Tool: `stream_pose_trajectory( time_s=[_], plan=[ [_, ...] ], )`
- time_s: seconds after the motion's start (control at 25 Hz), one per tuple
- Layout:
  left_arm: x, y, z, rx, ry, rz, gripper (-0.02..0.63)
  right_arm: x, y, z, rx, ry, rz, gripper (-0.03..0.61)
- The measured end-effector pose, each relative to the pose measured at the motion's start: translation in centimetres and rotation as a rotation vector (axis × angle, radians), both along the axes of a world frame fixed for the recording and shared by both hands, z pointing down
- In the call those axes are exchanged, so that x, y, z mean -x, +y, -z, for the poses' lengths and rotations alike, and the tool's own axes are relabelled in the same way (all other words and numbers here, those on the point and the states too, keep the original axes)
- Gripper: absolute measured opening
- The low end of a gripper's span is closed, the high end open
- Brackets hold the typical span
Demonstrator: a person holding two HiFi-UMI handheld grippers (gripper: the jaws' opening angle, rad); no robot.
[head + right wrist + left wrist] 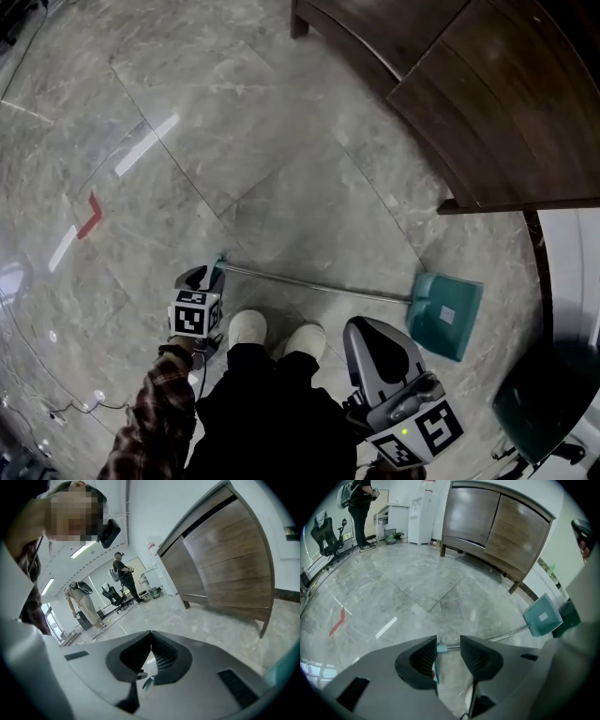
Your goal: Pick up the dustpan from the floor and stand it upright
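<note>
The dustpan lies flat on the marble floor, its teal pan point(446, 314) to the right. Its long metal handle point(319, 284) runs left to a teal end cap point(221, 263). My left gripper point(208, 276) points steeply down at that end cap, jaws open. In the left gripper view the end cap point(441, 648) shows in the gap of my left gripper point(448, 641), with neither pad pressing on it; the pan point(542, 616) lies far right. My right gripper point(362, 330) hangs near the pan end, apart from the handle. In the right gripper view its jaws point(150, 644) are shut on nothing.
A dark wooden cabinet point(487, 94) on legs stands at the upper right. A dark green bin point(544, 394) sits at the lower right. Red tape point(90, 217) and a white strip point(145, 145) mark the floor. The wearer's white shoes point(248, 328) stand just below the handle.
</note>
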State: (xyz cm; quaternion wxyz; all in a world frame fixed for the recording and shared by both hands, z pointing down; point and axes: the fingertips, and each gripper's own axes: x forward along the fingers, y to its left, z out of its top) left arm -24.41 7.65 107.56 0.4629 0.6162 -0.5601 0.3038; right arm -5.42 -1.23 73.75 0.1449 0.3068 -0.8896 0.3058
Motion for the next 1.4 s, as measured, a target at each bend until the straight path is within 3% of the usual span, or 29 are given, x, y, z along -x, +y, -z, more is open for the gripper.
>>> stream_pose_trajectory(
  time_s=[0.28, 0.48, 0.64, 0.84, 0.88, 1.16, 1.4],
  plan=[
    [1.1, 1.2, -6.9, 0.055, -0.011, 0.021, 0.14, -0.2, -0.5, -5.3, 0.038, -0.034, 0.002, 0.012],
    [1.7, 2.7, -9.8, 0.114, -0.005, 0.005, 0.14, 0.2, -0.4, -6.2, 0.074, -0.075, -0.006, 0.012],
    [1.7, 3.6, -11.7, 0.185, 0.03, 0.044, 0.14, 0.3, -0.9, -6.5, 0.082, -0.116, -0.023, 0.012],
    [2.0, 3.9, -12.0, 0.19, 0.072, 0.087, 0.115, -0.5, -1.2, -6.8, 0.077, -0.106, -0.053, 0.012],
    [1.9, 3.9, -12.0, 0.201, 0.079, 0.094, 0.078, -0.6, -1.2, -6.8, 0.079, -0.106, -0.059, 0.012],
    [1.8, 3.7, -10.8, 0.217, 0.073, 0.093, 0.075, -0.9, -1.1, -6.0, 0.083, -0.096, -0.094, 0.012],
    [2.5, 3.0, -6.2, 0.201, 0.084, 0.12, 0.075, -0.3, -0.8, -2.1, 0.097, -0.101, -0.118, 0.012]
  ],
)
